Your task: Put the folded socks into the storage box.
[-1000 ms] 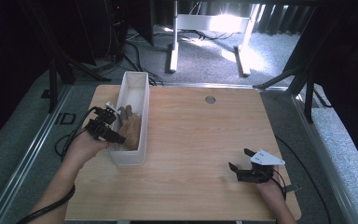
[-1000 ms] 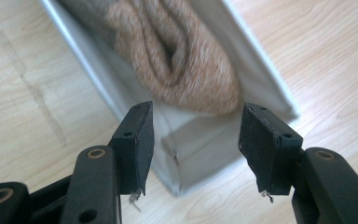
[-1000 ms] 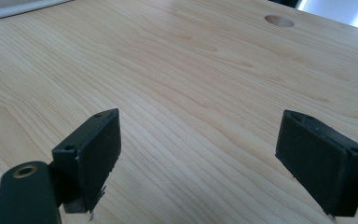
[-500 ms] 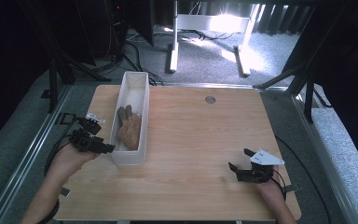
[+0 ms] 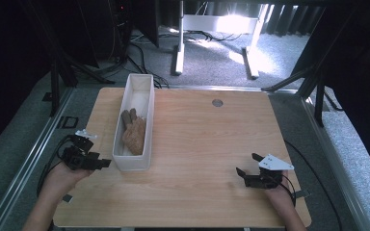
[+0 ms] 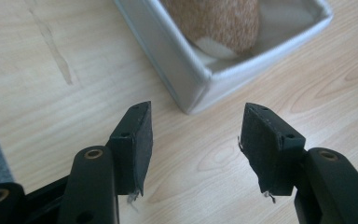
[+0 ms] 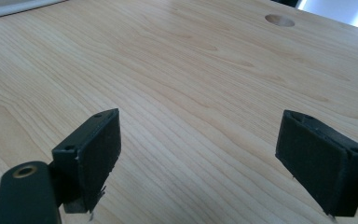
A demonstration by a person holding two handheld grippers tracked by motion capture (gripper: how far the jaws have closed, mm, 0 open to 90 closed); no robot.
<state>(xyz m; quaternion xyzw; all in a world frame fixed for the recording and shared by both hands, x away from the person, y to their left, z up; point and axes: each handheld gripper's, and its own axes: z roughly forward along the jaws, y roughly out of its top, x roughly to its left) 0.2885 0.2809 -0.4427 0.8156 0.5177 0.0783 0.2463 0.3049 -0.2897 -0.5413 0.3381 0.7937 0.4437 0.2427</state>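
My left claw [image 5: 92,162] sits low over the near left part of the wooden bench [image 5: 207,144], just beside the near end of the long white bin [image 5: 136,162], and its jaws stand apart with nothing between them. Looking along those jaws in the left gripper view, I see bare wood in the gap and the bin's near corner [image 6: 193,88] a little way beyond the tips, not touching either pad. The brown plush toy [image 5: 134,132] lies inside the bin, in its near half, stretched along the bin's length; from the left claw its rounded brown end with a pale patch [image 6: 219,28] rests against the bin's inner floor close to that corner. The toy is clear of both claws. My right claw [image 5: 249,166] rests at the near right part of the bench, well apart from the bin and the toy, with the grey three-cornered plate on top of it. Its jaws are spread wide and hold nothing; in the right gripper view [image 7: 193,168] there is plain wood grain between the two black pads. Farther along the bench, toward the far edge, a small round hole [image 5: 217,102] is set in the wood, and it also shows beyond the right claw [image 7: 279,20]. My forearms come in from the near edge, one at each side.
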